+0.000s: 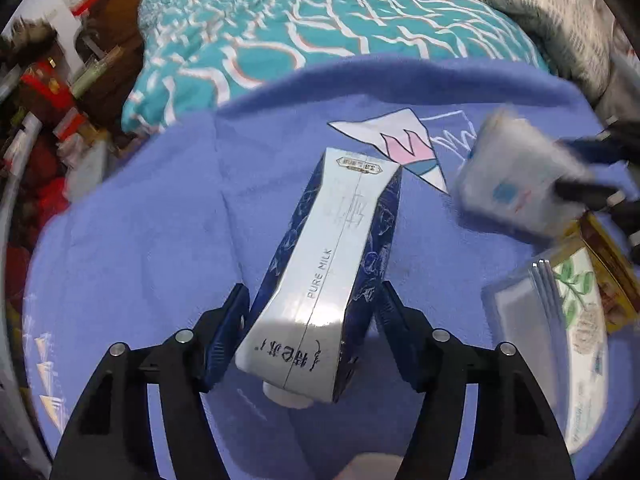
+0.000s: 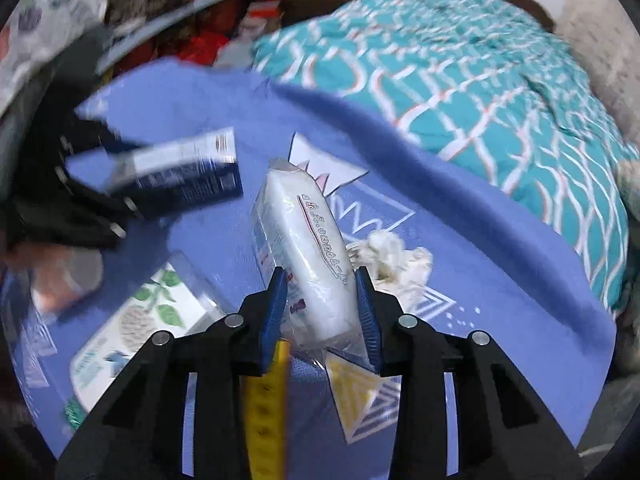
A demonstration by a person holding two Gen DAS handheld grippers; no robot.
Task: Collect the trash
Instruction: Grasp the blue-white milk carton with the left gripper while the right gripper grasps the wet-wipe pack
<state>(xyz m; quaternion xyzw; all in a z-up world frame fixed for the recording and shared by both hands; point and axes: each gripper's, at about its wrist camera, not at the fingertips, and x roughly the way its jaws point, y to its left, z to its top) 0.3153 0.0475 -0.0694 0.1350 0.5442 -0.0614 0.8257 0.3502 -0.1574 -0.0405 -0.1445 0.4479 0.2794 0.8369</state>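
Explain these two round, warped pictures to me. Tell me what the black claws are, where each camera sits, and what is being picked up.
No robot here: a person holds a two-fingered gripper in each hand, and a wide-angle camera on each looks along its fingers.

The left wrist view shows the left gripper with a blue and white milk carton between its blue pads, which look pressed against the carton's sides. The right wrist view shows the right gripper closed on a white plastic-wrapped pack.

Everything sits on a blue blanket spread over a teal patterned bedcover. Also lying there: a crumpled white tissue and a flat packet with green leaves printed on it.
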